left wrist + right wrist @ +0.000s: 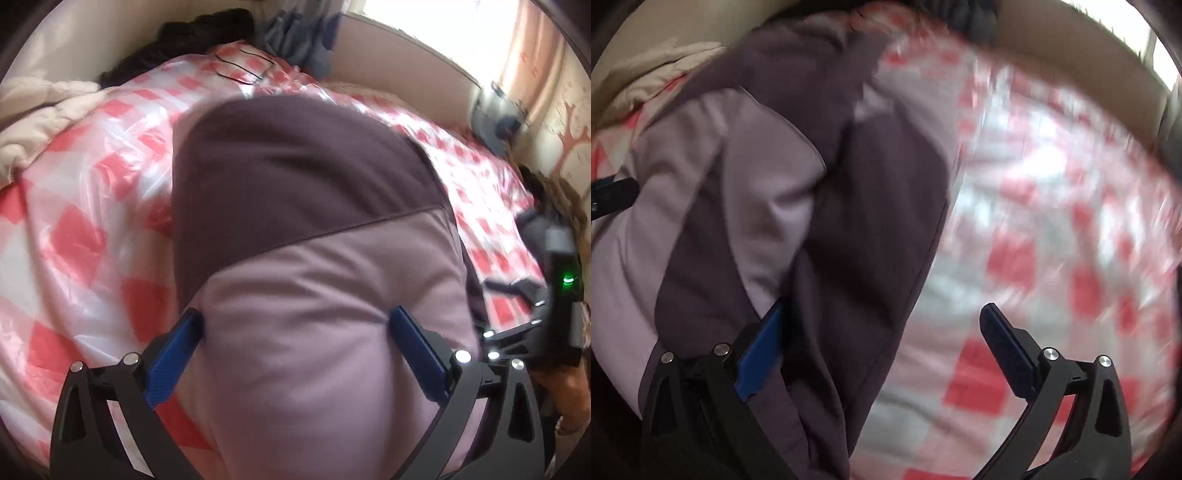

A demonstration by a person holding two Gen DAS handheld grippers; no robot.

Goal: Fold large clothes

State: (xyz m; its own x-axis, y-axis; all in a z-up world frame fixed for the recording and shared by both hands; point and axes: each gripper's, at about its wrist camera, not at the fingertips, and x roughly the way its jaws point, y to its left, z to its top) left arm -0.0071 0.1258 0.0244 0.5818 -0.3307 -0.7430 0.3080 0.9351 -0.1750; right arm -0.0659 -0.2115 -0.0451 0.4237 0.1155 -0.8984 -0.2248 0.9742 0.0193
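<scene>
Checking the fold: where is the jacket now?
The jacket lies mid-frame in both views on the checkered sheet, under the open left gripper, beige quilt beyond.

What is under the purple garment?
The garment lies on a red-and-white checked plastic sheet over the bed. Whatever is beneath its middle is covered, as is the bed under the sheet.

Both close above one garment (314,258)

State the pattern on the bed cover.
Red and white checks on the bed cover, clearest in the left wrist view.
</scene>
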